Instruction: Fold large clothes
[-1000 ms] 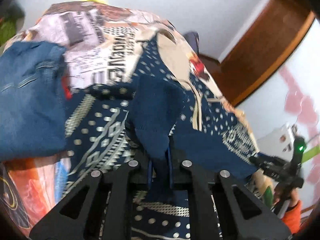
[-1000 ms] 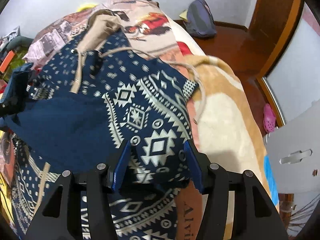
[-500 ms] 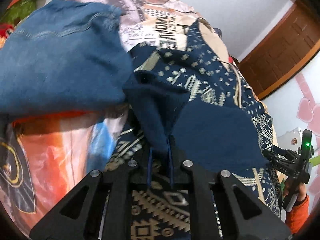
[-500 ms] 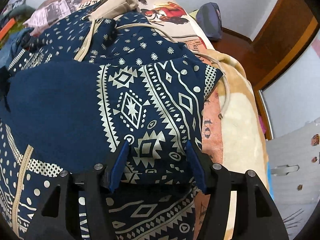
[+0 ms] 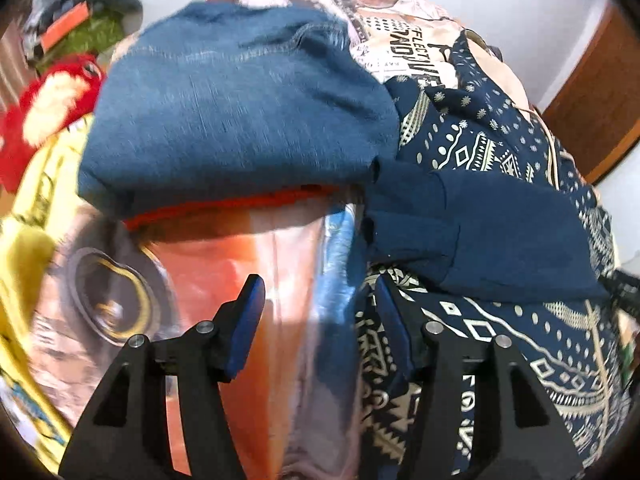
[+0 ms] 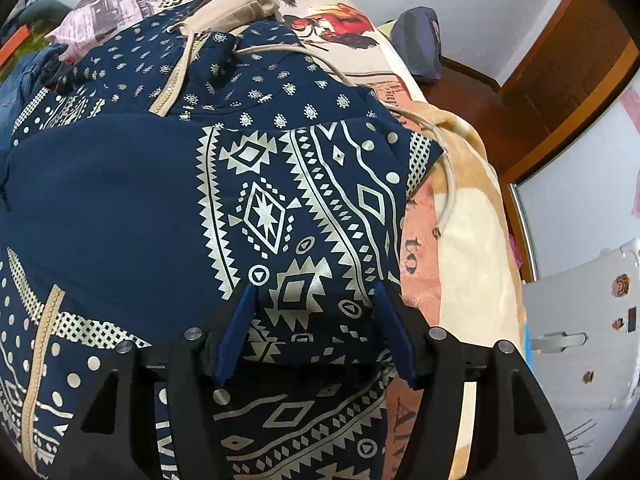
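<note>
Hoodie: navy with cream geometric print, spread on the bed; one sleeve folded across the body, its plain navy cuff end lying at the garment's edge.
Left gripper: your jaws stand wide apart, holding nothing; the right finger sits at the hoodie's edge, just below the cuff, the left finger over the printed blanket.
Right gripper: your jaws stand wide apart, with patterned sleeve fabric between the fingers; whether the pads touch it, you cannot tell.
Jeans: folded denim just beside the hoodie, on something orange.
Drawstring: trails off the hoodie onto the cream blanket.
</note>
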A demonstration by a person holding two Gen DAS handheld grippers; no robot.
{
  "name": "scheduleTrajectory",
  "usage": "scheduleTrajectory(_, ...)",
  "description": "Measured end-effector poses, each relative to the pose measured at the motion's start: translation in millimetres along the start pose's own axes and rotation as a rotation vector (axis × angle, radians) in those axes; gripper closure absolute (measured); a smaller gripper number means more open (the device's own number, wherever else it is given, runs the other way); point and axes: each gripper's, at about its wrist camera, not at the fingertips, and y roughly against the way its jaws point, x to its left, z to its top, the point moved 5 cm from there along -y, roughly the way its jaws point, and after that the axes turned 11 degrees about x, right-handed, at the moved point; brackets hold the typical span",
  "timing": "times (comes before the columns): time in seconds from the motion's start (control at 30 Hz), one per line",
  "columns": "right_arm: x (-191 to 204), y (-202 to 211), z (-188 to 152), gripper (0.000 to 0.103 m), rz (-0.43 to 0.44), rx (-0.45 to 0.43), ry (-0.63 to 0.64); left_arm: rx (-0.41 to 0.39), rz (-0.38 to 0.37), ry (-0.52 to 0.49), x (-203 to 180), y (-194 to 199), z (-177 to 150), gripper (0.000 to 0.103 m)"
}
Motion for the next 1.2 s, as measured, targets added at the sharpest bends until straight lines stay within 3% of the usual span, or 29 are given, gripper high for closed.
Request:
scheduleTrajectory(0.2, -1.6, 36.8, 19.6, 0.045, 0.039, -0.089, 0.0, -0.106, 0.025, -0.105, -27.3, 44.8, 29.4, 0.042)
scheduleTrajectory(0.4, -10.3, 79.6, 52.8, 0.045, 0.099, -0.214, -0.044, -0.179, -0.065, -0.184, -83.0, 69.3, 76.6, 0.034)
scheduleTrajectory(0.63, -9.1, 102.7, 97.4, 0.044, 0.163, -0.296, -0.071, -0.196, -0.124, -0.26, -150.1, 61.7, 134.0, 0.031)
scheduleTrajectory(0.77, -3.0, 101.4, 124.5, 0.037, 0.169, -0.327, -0.063, -0.181, -0.128, -0.284, -178.0, 41.9, 161.4, 0.03)
scheduleTrajectory(0.9, 4.8, 79.2, 154.2, 0.037, 0.174, -0.296, -0.053, -0.142, -0.151, -0.266, -195.9, 16.4, 186.2, 0.03)
scheduleTrajectory(1.07, 13.2, 26.3, 193.6, 0.037, 0.211, -0.183, -0.076, -0.071, -0.161, -0.236, -211.1, -28.4, 217.5, 0.03)
scheduleTrajectory(1.2, 18.4, -9.8, 217.2, 0.037, 0.239, -0.108, -0.088, -0.018, -0.13, -0.215, -213.8, -65.7, 240.4, 0.03)
